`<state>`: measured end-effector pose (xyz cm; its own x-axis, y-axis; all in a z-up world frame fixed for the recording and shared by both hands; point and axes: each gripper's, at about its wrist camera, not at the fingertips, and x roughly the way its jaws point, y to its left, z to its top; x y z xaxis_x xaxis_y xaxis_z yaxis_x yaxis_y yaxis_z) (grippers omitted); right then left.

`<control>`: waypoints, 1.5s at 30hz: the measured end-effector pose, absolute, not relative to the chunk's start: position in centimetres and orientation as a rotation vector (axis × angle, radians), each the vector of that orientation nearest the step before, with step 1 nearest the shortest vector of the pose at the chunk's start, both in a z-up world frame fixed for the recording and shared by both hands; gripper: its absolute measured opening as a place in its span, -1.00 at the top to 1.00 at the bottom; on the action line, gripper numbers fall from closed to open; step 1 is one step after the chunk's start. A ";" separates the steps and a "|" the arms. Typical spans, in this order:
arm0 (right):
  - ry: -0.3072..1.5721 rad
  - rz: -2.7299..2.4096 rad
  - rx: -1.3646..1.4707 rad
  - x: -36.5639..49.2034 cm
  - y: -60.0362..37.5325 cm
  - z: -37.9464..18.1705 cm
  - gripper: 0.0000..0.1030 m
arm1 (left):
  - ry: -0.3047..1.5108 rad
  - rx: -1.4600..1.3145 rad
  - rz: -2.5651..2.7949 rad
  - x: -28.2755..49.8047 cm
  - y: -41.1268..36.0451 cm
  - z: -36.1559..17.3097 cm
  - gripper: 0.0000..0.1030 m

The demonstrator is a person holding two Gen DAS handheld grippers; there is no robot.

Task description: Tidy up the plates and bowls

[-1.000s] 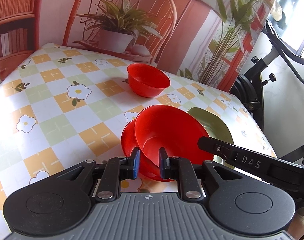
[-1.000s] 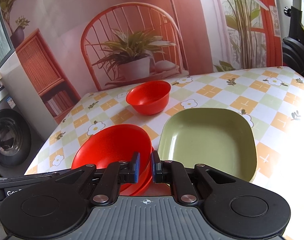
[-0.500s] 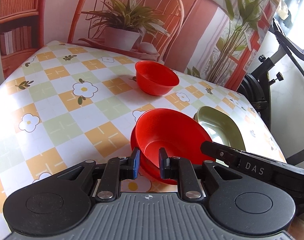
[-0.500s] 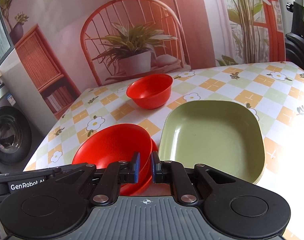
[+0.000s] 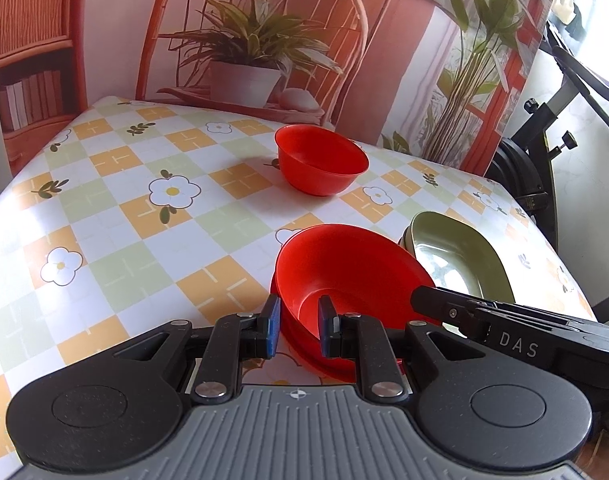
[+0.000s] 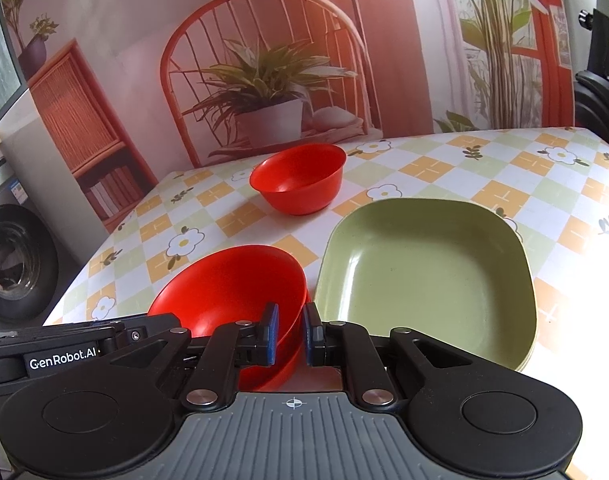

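Left gripper (image 5: pixel 299 330) and right gripper (image 6: pixel 289 339) each clamped on near rim of red bowl (image 5: pixel 346 276), now lowered, nested in second red bowl beneath, beside green plate (image 6: pixel 424 276); stacking nearly done, far bowl (image 6: pixel 298 178) remains

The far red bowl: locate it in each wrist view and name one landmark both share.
Left wrist: the far red bowl sits just above centre, beyond the near bowl.
Right wrist: it sits near centre, up-left of the green plate.
Shared landmark: the pictured potted plant on the backdrop, right behind the bowl.
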<state>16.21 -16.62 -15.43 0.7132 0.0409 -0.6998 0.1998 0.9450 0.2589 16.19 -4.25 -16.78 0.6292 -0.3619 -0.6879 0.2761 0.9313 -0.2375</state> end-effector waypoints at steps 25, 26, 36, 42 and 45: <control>0.758 -0.133 0.365 15.7 -17.8 -15.0 0.73 | 0.796 -0.186 -0.334 16.1 -2.6 -16.4 0.62; 0.746 -0.135 0.369 15.7 -18.1 -14.8 0.72 | 0.788 -0.191 -0.332 16.3 -2.3 -16.1 0.62; 0.639 -0.202 0.412 16.5 -22.3 -11.6 0.71 | 0.682 -0.140 -0.315 19.3 0.2 -12.0 0.59; 0.600 -0.237 0.416 17.6 -24.6 -10.6 0.71 | 0.633 -0.057 -0.278 21.4 0.8 -9.5 0.59; 0.579 -0.236 0.401 17.9 -25.2 -10.0 0.71 | 0.603 -0.041 -0.279 22.2 1.0 -8.2 0.59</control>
